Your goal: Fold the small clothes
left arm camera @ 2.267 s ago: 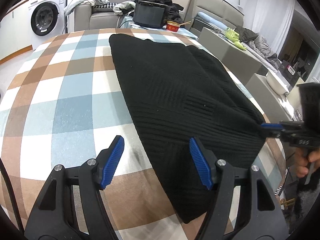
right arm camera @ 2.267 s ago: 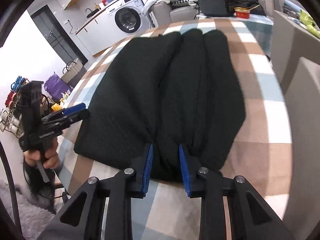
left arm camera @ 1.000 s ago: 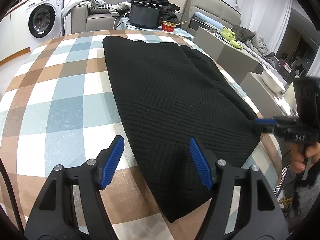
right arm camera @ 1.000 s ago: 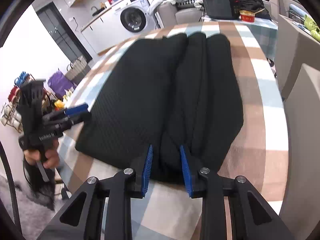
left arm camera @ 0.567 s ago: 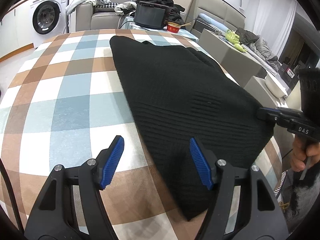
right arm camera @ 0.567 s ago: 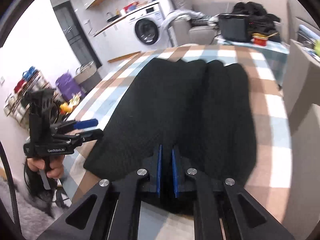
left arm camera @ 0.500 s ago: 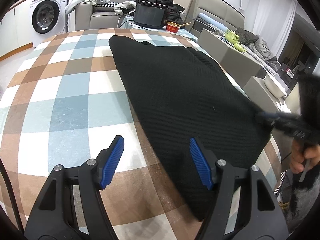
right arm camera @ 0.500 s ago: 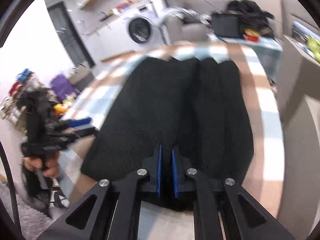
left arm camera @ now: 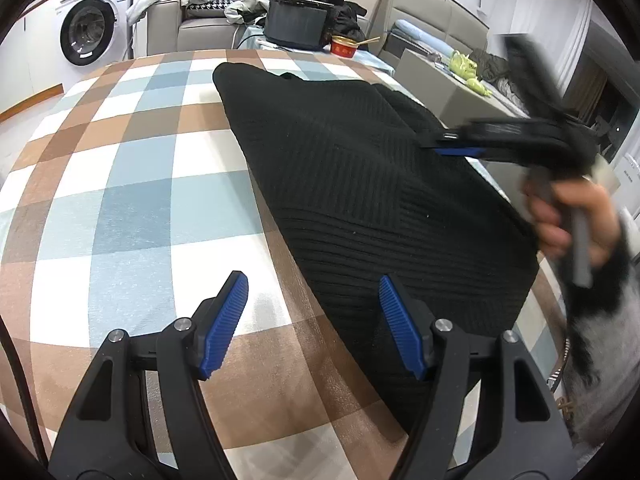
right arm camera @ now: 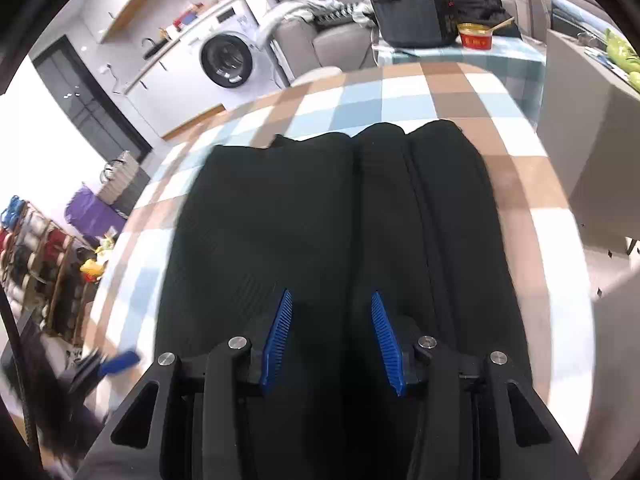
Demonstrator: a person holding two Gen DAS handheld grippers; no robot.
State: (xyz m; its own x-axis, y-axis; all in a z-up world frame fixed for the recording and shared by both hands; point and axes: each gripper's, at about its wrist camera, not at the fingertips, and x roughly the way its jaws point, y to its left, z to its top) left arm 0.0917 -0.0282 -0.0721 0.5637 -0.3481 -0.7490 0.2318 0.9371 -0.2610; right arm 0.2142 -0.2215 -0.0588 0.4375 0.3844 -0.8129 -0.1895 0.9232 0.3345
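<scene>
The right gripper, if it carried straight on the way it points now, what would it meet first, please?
Most likely the black knitted garment: the right gripper is open, low over it, pointing along its length across the checked tablecloth. Its height above the cloth is unclear.

Left gripper low over checked counter, jaws spread wide, nothing between. Black ribbed sweater flat alongside. Right gripper blurred above sweater's far edge.

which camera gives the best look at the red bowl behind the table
The right wrist view: the red bowl sits sharp and fairly large beside the dark box. In the left wrist view the bowl is smaller but visible.
</scene>
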